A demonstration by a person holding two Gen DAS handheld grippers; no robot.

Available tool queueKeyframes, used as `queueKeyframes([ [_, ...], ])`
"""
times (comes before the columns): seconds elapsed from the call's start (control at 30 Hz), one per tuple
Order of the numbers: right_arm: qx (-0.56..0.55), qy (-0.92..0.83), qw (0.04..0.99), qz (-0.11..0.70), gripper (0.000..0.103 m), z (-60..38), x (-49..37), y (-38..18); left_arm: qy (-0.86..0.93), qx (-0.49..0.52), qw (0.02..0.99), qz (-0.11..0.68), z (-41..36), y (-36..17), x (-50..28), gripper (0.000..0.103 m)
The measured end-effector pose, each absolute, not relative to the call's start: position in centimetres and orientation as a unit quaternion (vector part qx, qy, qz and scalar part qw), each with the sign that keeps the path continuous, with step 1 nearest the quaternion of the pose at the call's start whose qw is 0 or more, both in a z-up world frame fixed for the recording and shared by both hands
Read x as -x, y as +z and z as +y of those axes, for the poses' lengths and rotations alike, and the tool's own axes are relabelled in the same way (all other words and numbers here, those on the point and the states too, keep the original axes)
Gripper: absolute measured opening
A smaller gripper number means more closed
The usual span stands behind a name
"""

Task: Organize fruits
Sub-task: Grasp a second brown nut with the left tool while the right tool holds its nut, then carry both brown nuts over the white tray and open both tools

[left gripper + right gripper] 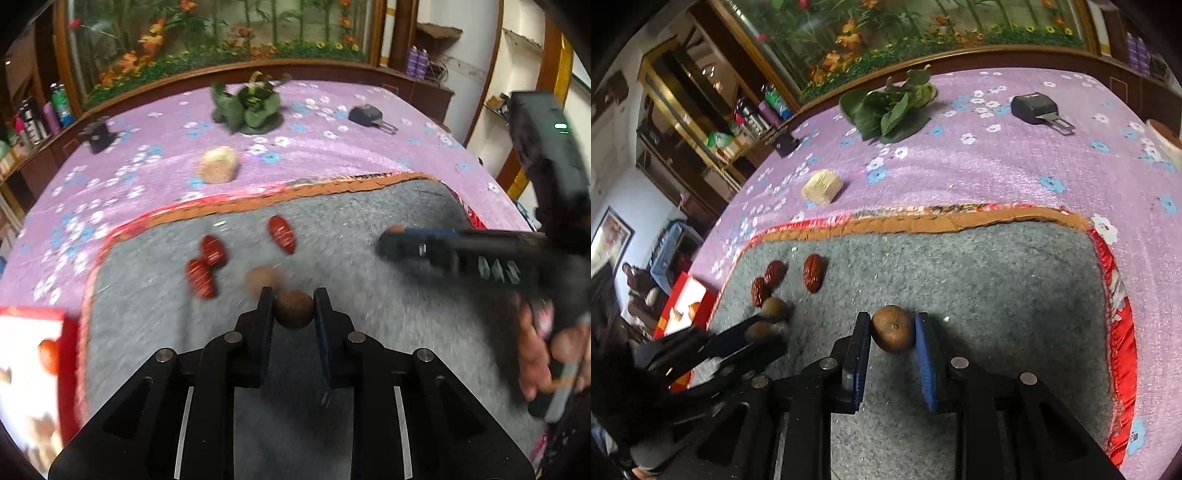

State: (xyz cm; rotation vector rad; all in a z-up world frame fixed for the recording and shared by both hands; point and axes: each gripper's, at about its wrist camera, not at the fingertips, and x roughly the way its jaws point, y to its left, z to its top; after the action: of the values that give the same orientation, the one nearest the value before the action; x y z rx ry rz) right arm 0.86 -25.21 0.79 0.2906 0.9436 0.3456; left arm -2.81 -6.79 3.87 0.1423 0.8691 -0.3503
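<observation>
Two round brown fruits are each held in a gripper. The left gripper (293, 308) is clenched on one brown fruit (294, 309), pinched between its fingertips above the grey mat (369, 350). The right gripper (892, 332) grasps the other brown fruit (894, 333), its blue pads touching both sides. A third brown fruit (774, 308) lies on the mat just beyond the left gripper's fingertips and slightly to their left, motion-blurred in the left wrist view. Three red dates (814, 272) lie on the mat further ahead of those fingers: two touching each other on the left, one apart to the right of them.

Beyond the mat's orange and red border, ahead of both pairs of fingers, a pale yellowish lump (822, 187) rests on the purple flowered cloth (997, 173); what it is cannot be told. Further out lie one bunch of green leaves (892, 109), one black device with a metal clip (1036, 107) to the right, and one small dark object (99, 134) to the left. A red box (29, 369) with pictured fruit sits left of the left fingers; any writing on it is too blurred to read.
</observation>
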Motion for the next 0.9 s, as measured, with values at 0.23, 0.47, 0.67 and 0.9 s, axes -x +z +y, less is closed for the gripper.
queueKeyframes([
  [0.23,-0.172,0.139,0.888,0.404,0.024,-27.1,-0.5,1.6,-0.131,-0.047,0.915,0.378,-0.9,6.6,9.3,0.021],
  [0.47,-0.2,0.114,0.903,0.363,0.024,-28.0,0.6,2.5,-0.069,-0.026,0.939,0.336,6.0,8.5,14.2,0.021],
  [0.67,-0.183,0.212,0.888,0.365,0.024,-19.0,3.1,4.9,-0.008,-0.002,0.951,0.31,12.0,9.3,16.2,0.021],
  [0.9,-0.119,0.368,0.846,0.367,0.023,-2.3,7.1,6.3,0.064,0.011,0.952,0.298,17.0,8.3,17.6,0.021],
])
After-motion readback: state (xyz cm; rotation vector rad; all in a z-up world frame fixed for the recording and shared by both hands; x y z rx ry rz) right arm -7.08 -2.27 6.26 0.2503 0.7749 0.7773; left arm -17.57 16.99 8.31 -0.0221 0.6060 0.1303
